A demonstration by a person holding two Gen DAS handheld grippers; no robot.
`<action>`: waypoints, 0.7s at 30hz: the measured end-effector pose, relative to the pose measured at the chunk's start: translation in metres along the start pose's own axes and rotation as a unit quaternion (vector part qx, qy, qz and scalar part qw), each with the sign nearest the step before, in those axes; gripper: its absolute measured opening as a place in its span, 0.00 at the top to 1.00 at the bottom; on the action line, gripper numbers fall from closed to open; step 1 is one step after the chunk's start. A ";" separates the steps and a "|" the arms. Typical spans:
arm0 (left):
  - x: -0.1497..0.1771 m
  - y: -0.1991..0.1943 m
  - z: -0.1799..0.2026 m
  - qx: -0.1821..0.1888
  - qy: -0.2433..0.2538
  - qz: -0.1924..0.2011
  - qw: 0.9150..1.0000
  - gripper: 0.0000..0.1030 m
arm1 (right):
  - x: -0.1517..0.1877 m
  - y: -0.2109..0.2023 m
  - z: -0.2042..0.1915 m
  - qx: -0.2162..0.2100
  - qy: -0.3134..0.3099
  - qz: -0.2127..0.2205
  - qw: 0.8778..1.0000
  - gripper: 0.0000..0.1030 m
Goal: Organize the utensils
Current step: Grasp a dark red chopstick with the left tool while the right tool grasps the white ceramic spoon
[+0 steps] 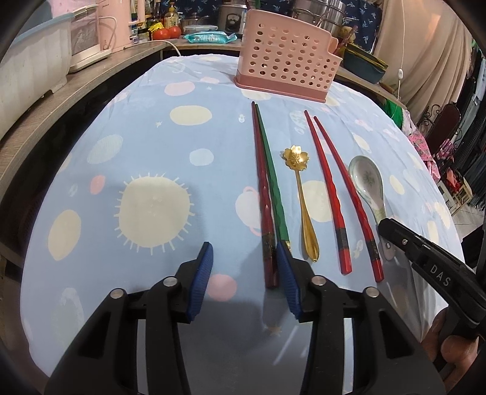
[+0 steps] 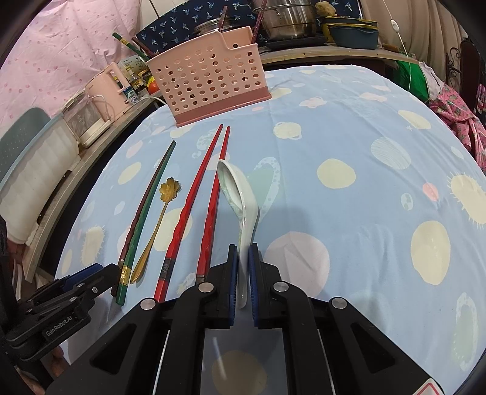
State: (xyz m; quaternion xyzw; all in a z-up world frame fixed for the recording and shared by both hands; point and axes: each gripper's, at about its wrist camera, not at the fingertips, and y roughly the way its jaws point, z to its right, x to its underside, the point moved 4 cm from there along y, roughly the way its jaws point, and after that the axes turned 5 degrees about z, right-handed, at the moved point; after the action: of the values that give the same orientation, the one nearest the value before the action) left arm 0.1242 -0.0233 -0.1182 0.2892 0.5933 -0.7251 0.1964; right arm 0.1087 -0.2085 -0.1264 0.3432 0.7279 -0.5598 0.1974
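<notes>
A pink perforated utensil holder [image 1: 285, 57] [image 2: 209, 82] stands at the far side of the blue patterned tablecloth [image 1: 145, 158]. In front of it lie a dark red chopstick [image 1: 263, 182] and a green chopstick [image 1: 273, 182] side by side, a gold flower spoon [image 1: 300, 188] [image 2: 158, 221], and two bright red chopsticks [image 1: 325, 182] [image 2: 188, 209]. My left gripper [image 1: 243, 246] is open; the dark red chopstick's near end lies between its fingers, close to the right pad. My right gripper [image 2: 243, 246] is shut on the handle of the white ceramic spoon [image 2: 240, 194] [image 1: 366, 179].
A wooden counter [image 1: 100, 76] runs along the left with white tubs, a pink appliance and tomatoes. Pots and bowls [image 2: 288, 18] crowd the shelf behind the holder. Clothes and chairs stand off the table's right edge. A hand [image 1: 449, 343] holds the right gripper.
</notes>
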 end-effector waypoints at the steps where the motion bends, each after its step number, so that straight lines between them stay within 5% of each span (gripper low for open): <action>1: 0.000 0.000 0.000 -0.004 0.002 0.001 1.000 0.69 | 0.000 0.000 0.000 0.000 0.000 0.000 1.000 0.93; 9: 0.000 0.001 -0.001 0.006 0.005 0.004 1.000 0.93 | 0.001 -0.001 0.000 0.000 -0.003 0.000 1.000 0.93; 21: -0.009 -0.022 0.002 0.026 0.001 0.017 1.000 0.93 | 0.000 -0.020 0.003 -0.001 0.000 0.010 1.000 0.94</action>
State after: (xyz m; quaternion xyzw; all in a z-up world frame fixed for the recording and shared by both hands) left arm 0.1166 -0.0208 -0.0959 0.3049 0.5699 -0.7363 0.2004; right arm 0.0943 -0.2143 -0.1137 0.3499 0.7250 -0.5573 0.2033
